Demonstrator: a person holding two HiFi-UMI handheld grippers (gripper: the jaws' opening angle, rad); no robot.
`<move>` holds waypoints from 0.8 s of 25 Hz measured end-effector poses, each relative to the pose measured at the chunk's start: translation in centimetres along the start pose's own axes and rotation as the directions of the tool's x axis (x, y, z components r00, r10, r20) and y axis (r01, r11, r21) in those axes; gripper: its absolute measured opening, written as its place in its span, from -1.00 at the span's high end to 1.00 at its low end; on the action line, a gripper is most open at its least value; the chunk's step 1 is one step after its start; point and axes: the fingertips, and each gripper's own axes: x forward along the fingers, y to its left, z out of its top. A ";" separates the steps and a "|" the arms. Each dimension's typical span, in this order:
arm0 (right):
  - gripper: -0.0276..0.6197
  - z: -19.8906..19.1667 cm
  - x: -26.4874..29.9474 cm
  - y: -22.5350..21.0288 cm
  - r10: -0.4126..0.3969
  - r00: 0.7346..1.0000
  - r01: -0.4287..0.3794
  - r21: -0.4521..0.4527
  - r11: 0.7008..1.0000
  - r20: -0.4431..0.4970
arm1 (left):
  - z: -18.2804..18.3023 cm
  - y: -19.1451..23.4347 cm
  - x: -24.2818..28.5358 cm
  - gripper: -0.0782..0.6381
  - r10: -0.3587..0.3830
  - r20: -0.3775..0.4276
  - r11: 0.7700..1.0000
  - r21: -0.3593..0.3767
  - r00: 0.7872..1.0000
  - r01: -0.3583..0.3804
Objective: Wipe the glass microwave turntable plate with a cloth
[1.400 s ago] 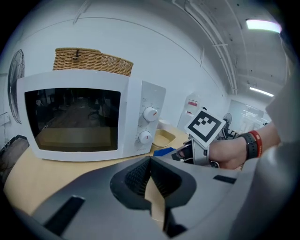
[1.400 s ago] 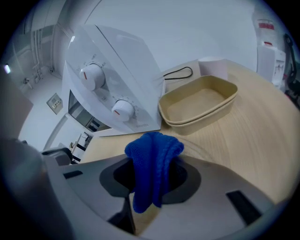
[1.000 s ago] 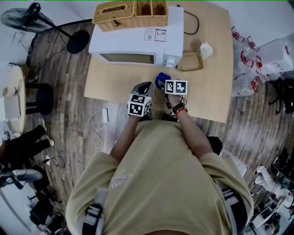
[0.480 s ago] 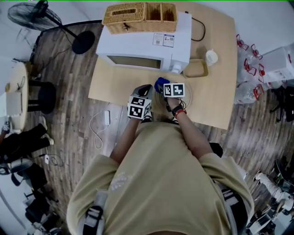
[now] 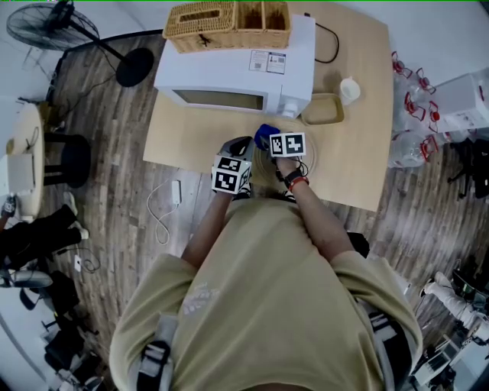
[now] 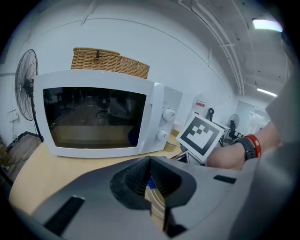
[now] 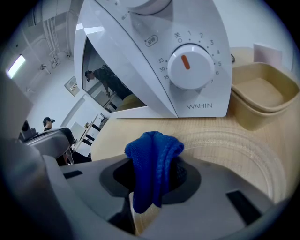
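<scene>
The glass turntable plate (image 7: 236, 152) lies flat on the wooden table (image 5: 348, 172) in front of the white microwave (image 5: 229, 72); the head view shows only its rim (image 5: 309, 166) beside my right hand. My right gripper (image 7: 151, 180) is shut on a folded blue cloth (image 7: 152, 164), which hangs between the jaws at the plate's near-left edge. The cloth (image 5: 264, 135) shows as a blue patch ahead of the right marker cube. My left gripper (image 6: 150, 176) hovers just left of the plate with its jaws shut together and nothing clearly between them.
A wicker basket (image 5: 221, 23) sits on top of the microwave. A beige tray (image 7: 262, 96) and a white cup (image 5: 349, 89) stand to the right of the microwave. A floor fan (image 5: 46, 27) and a loose cable (image 5: 163, 208) are left of the table.
The right gripper with the cloth has shifted only slightly over the plate's edge. The left gripper has stayed where it was. The head camera has moved a little.
</scene>
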 end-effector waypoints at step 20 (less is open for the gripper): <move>0.52 -0.2 -2.1 -3.2 -0.020 1.000 0.019 0.043 0.999 0.021 | 0.0 -2.7 2.0 0.73 -0.035 -0.025 0.999 0.020 0.999 0.035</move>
